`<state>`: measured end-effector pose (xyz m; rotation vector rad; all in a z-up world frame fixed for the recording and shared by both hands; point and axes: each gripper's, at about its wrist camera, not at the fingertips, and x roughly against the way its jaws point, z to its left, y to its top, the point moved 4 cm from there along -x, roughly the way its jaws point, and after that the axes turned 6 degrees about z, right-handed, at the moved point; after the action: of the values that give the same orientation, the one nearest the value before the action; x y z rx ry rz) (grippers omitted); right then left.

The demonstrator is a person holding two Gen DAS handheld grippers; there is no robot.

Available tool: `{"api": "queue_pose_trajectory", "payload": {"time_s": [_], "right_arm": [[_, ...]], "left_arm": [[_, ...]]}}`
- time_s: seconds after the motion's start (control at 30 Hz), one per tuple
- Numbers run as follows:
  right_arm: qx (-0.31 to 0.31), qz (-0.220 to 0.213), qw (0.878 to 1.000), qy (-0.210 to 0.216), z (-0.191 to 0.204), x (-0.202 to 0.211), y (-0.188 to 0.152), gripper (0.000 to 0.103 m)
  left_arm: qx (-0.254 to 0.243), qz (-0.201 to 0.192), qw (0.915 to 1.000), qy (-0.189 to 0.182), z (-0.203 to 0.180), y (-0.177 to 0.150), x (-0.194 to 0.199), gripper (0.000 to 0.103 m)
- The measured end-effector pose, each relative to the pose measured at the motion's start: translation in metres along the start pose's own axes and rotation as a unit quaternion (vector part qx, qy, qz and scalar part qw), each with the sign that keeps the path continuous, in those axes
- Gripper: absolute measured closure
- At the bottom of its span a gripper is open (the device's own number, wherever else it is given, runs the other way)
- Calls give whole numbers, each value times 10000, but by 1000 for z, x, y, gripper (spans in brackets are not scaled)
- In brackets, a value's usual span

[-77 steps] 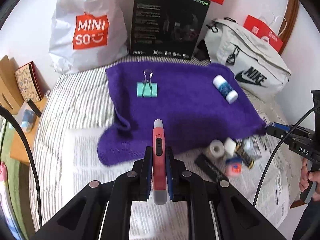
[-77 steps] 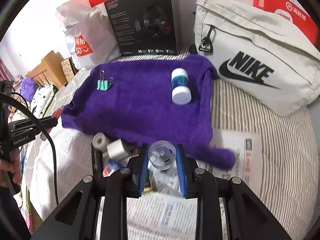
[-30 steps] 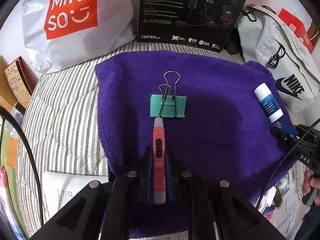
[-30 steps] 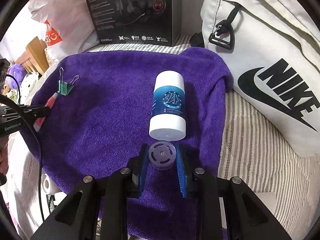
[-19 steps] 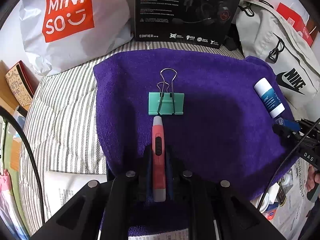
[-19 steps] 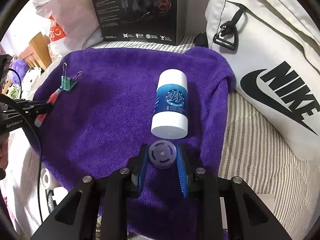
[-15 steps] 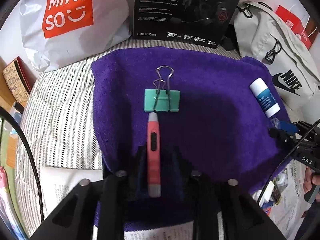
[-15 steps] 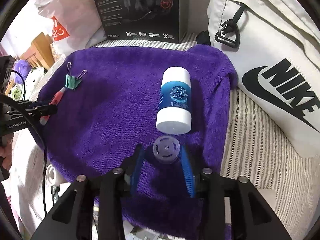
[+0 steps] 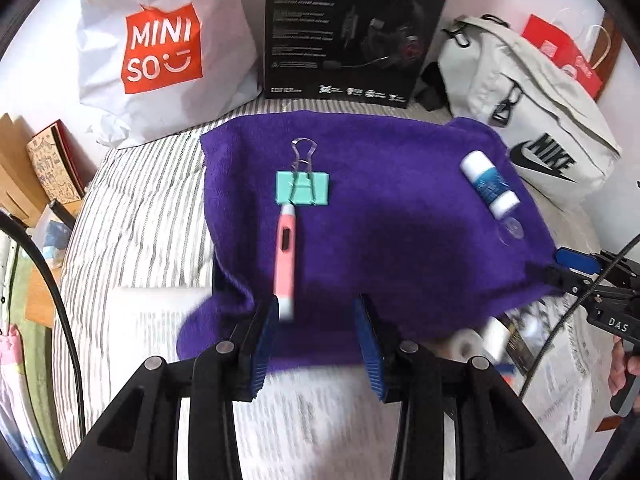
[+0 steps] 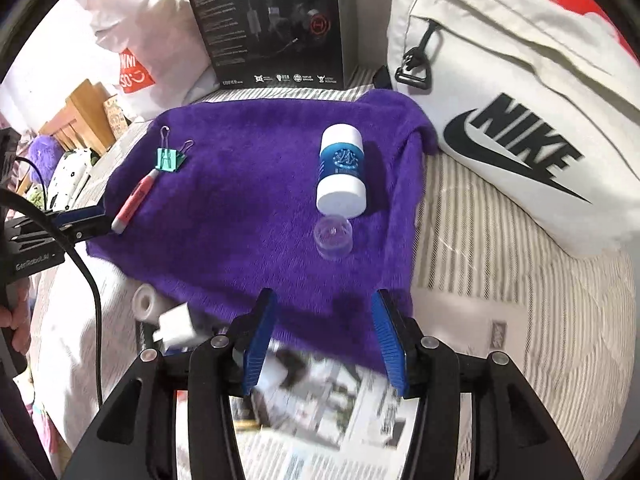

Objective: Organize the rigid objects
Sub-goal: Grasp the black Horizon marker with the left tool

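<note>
Your left gripper (image 9: pixel 316 336) has just been opening, its fingers spread with nothing between them. The pink pen (image 9: pixel 285 256) lies on the purple towel (image 9: pixel 400 240), its tip touching the green clip (image 9: pixel 302 188), so it looks like you line things up. Your right gripper (image 10: pixel 322 340) has just opened too and is empty. The clear cap (image 10: pixel 333 236) rests on the towel, touching the white bottle (image 10: pixel 342 170).

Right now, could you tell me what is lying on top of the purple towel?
On the purple towel lie a green binder clip, a pink pen, a blue-and-white bottle and a small clear jar. Whatever the towel covers stays hidden.
</note>
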<state>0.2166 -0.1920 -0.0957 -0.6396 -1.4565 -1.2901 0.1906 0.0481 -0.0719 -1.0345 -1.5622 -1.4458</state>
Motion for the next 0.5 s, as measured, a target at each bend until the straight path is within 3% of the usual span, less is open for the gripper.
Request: {"api": "queue_pose_trajectory", "payload": {"time_s": [0.17,0.5], "right_arm": [[-180,-75,9998,-50,-5,19,-27,50],[-623,-273,9977,-70,-16,62,-87,49]], "left_arm": [[-129,-10,9998,-174,-20,-27,13,63],[-233,304,9983,-444,-60,-57,-10,62]]}}
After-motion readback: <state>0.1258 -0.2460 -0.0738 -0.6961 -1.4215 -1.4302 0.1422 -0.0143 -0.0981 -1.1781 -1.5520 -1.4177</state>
